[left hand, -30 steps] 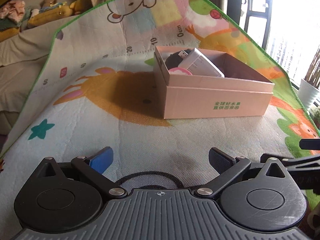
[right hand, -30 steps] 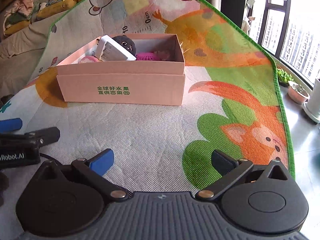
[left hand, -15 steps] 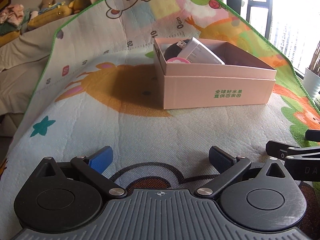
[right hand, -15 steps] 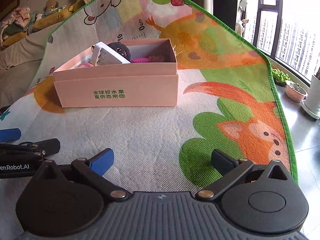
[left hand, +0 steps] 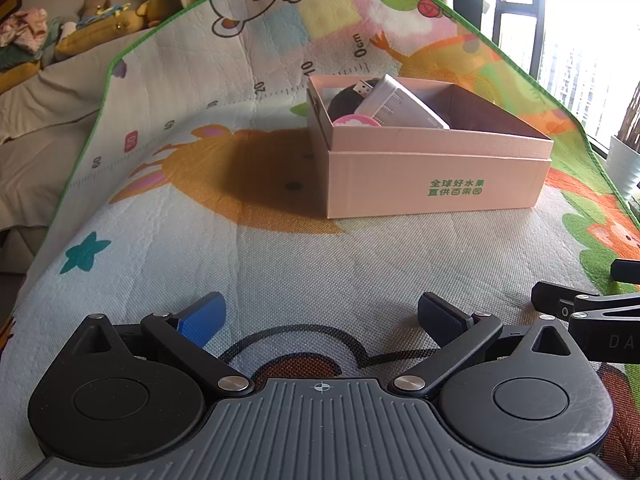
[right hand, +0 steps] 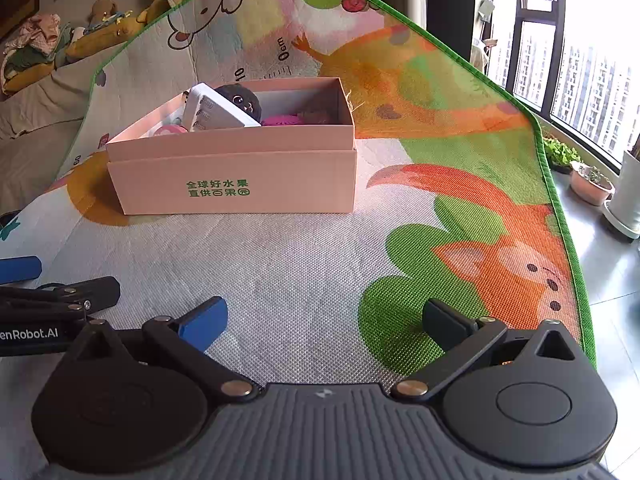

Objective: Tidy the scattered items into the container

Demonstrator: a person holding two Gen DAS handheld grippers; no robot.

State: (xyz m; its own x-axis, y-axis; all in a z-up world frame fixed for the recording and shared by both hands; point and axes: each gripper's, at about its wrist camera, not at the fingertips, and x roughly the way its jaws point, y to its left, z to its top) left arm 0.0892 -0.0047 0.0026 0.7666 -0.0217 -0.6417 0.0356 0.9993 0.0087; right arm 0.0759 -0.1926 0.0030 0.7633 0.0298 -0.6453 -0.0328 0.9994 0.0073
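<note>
A pink cardboard box (left hand: 436, 184) with green print stands on the play mat; it also shows in the right wrist view (right hand: 236, 184). Inside lie a white device (left hand: 400, 104) (right hand: 216, 114), a black plush ball (right hand: 240, 98), a pink round item (left hand: 356, 121) and a magenta item (right hand: 282, 121). My left gripper (left hand: 322, 316) is open and empty, well short of the box. My right gripper (right hand: 324, 320) is open and empty, also short of the box. Each gripper shows at the edge of the other's view.
The colourful play mat (left hand: 240, 248) with a green border covers the surface. A sofa with plush toys (left hand: 92, 12) is at the back left. Windows and potted plants (right hand: 592, 184) stand on the floor to the right.
Both grippers have drawn back a little and risen from the box. They stay open and empty.
</note>
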